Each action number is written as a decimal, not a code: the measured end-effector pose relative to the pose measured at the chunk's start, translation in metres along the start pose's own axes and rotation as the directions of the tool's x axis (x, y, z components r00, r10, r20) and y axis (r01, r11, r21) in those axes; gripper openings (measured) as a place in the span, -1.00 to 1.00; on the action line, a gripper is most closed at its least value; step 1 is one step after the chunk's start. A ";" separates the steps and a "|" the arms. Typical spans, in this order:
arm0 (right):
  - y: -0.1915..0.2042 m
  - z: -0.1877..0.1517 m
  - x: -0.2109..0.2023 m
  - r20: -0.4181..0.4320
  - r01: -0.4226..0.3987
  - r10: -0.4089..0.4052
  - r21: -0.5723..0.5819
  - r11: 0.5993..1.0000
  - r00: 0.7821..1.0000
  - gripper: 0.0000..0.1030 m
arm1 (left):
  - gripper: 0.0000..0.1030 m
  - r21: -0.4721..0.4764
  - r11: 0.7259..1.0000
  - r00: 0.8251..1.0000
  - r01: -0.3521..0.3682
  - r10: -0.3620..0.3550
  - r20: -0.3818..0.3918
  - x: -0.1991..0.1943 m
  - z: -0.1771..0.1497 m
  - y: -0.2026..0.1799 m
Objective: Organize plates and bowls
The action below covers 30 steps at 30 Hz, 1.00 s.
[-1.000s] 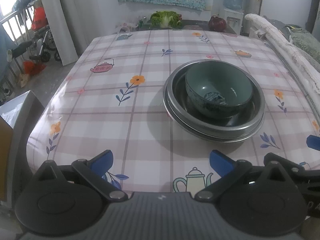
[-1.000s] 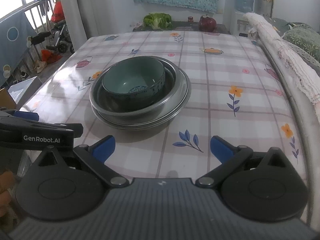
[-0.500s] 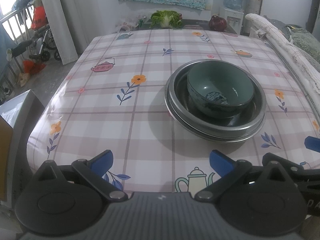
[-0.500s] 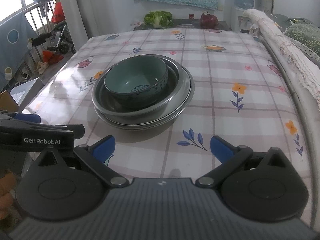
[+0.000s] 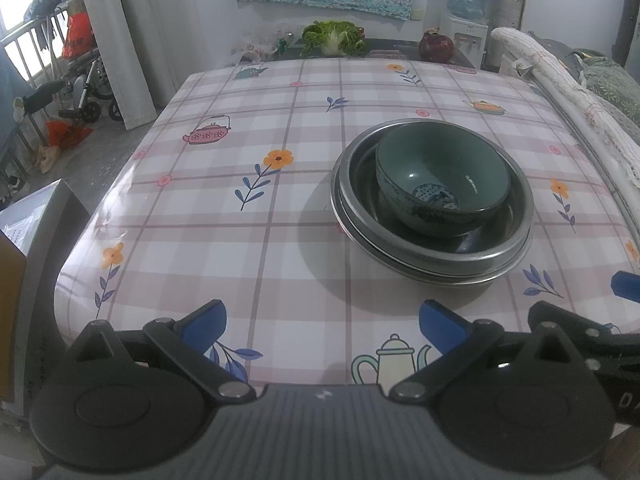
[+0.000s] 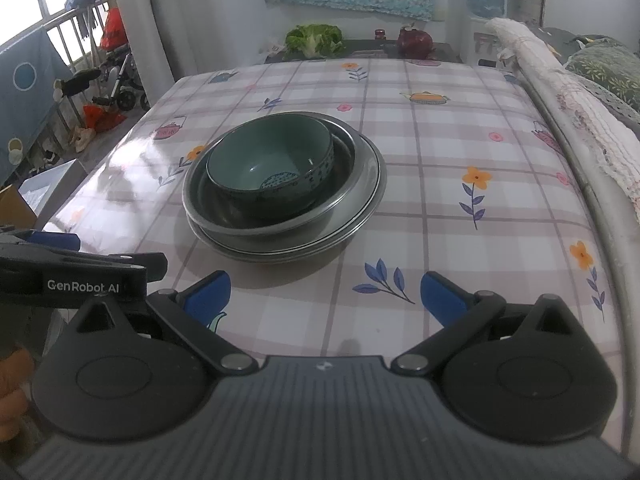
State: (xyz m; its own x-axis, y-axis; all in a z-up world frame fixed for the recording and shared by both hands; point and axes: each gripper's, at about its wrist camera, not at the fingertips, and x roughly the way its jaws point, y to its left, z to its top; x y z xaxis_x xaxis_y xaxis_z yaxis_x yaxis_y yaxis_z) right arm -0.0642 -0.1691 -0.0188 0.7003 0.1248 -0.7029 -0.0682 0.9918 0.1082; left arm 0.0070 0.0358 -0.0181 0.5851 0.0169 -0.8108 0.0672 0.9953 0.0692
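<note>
Holding both grippers low at the near edge of the counter (image 5: 248,240), we see the counter covered with a pale pink checked oilcloth printed with flowers and teapots. A dark green ceramic bowl with a blue pattern inside (image 5: 442,184) sits upright in a round shallow steel dish (image 5: 516,252), and that dish rests on a second steel dish of like shape (image 6: 360,216), whose rim shows just below it. In the left wrist view this stack lies to the right of centre; in the right wrist view it lies to the left of centre (image 6: 272,168), so it stands between our two tools and well ahead of both. Our left gripper (image 5: 322,322) has its blue-tipped fingers (image 5: 204,322) spread wide with nothing between them but bare oilcloth. Our right gripper (image 6: 326,294) is likewise wide apart and empty, its fingers (image 6: 440,294) clear of the dishes. The left tool's black arm, lettered GenRobot AI, shows at the left edge of the right wrist view. Beyond the far end of the counter lies a head of leafy green cabbage (image 5: 332,36).
</note>
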 end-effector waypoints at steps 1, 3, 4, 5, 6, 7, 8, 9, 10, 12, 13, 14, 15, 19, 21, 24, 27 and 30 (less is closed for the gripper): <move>0.000 0.000 0.000 0.000 0.000 0.000 0.001 1.000 1.000 0.98 | 1.00 0.000 1.000 1.000 -0.001 0.001 -0.001 0.000 0.000 0.000; 0.000 0.000 0.000 -0.002 0.000 0.000 0.002 1.000 1.000 0.98 | 1.00 -0.001 1.000 1.000 0.001 -0.001 -0.002 0.000 0.000 0.000; 0.000 0.000 0.000 -0.003 -0.001 0.001 0.002 1.000 1.000 0.98 | 1.00 -0.001 1.000 1.000 0.001 -0.001 -0.003 0.000 0.000 0.001; 0.000 0.000 0.000 -0.003 -0.002 0.002 0.002 1.000 1.000 0.98 | 1.00 -0.002 1.000 1.000 0.001 -0.001 -0.003 0.000 -0.001 0.001; 0.000 0.000 0.000 -0.003 -0.002 0.002 0.001 1.000 1.000 0.98 | 1.00 -0.002 1.000 1.000 0.002 -0.002 -0.003 0.000 0.000 0.002; 0.000 0.000 0.000 -0.003 -0.001 0.001 0.001 1.000 1.000 0.98 | 1.00 -0.002 1.000 1.000 0.002 -0.002 -0.003 0.000 0.000 0.002; 0.000 0.000 0.000 -0.002 -0.001 0.001 0.000 1.000 1.000 0.98 | 1.00 -0.002 1.000 1.000 0.001 -0.001 -0.002 0.000 0.000 0.001; 0.000 -0.001 0.000 -0.003 -0.001 0.001 0.001 1.000 1.000 0.98 | 1.00 -0.001 1.000 1.000 0.001 -0.001 -0.002 0.000 0.000 0.001; 0.000 -0.001 0.000 -0.002 -0.002 0.002 0.000 1.000 1.000 0.98 | 1.00 -0.002 1.000 1.000 0.001 -0.001 -0.002 0.000 0.000 0.001; 0.001 0.000 0.000 -0.004 -0.002 0.002 0.000 1.000 1.000 0.98 | 1.00 -0.002 1.000 1.000 0.001 -0.001 -0.002 0.000 -0.001 0.002; 0.001 0.000 0.000 -0.004 -0.002 0.002 0.000 1.000 1.000 0.98 | 1.00 -0.002 1.000 1.000 0.001 -0.001 -0.002 0.000 -0.001 0.002; 0.001 0.000 0.000 -0.003 -0.002 0.002 0.000 1.000 1.000 0.98 | 1.00 -0.002 1.000 1.000 0.000 0.000 -0.002 0.000 -0.001 0.002; 0.001 0.000 0.000 -0.003 -0.002 0.002 -0.001 1.000 1.000 0.98 | 1.00 -0.002 1.000 1.000 0.000 0.000 -0.002 0.000 -0.001 0.002; 0.001 0.000 0.000 -0.003 -0.002 0.002 -0.001 1.000 1.000 0.98 | 1.00 -0.002 1.000 1.000 0.001 -0.001 -0.002 0.000 -0.001 0.002; 0.001 0.000 0.000 -0.003 -0.002 0.002 -0.001 1.000 1.000 0.98 | 1.00 -0.002 1.000 1.000 0.001 -0.001 -0.002 0.000 -0.001 0.003; 0.001 0.000 0.000 -0.003 -0.002 0.002 -0.001 1.000 1.000 0.98 | 1.00 -0.003 1.000 1.000 0.001 -0.001 -0.003 0.000 -0.001 0.003; 0.002 0.000 0.001 -0.006 -0.003 0.003 -0.005 1.000 1.000 0.98 | 1.00 -0.002 1.000 1.000 0.002 -0.002 -0.003 0.000 -0.001 0.003; 0.003 -0.001 0.002 -0.011 -0.003 0.003 -0.006 1.000 1.000 0.98 | 1.00 -0.001 1.000 1.000 0.003 -0.003 -0.007 0.000 -0.002 0.005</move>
State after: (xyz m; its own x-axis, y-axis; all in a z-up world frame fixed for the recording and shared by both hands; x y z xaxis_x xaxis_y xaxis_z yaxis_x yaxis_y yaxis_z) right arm -0.0639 -0.1657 -0.0203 0.6925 0.1285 -0.7099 -0.0745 0.9915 0.1068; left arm 0.0051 0.0407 -0.0188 0.5793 0.0144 -0.8150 0.0682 0.9955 0.0661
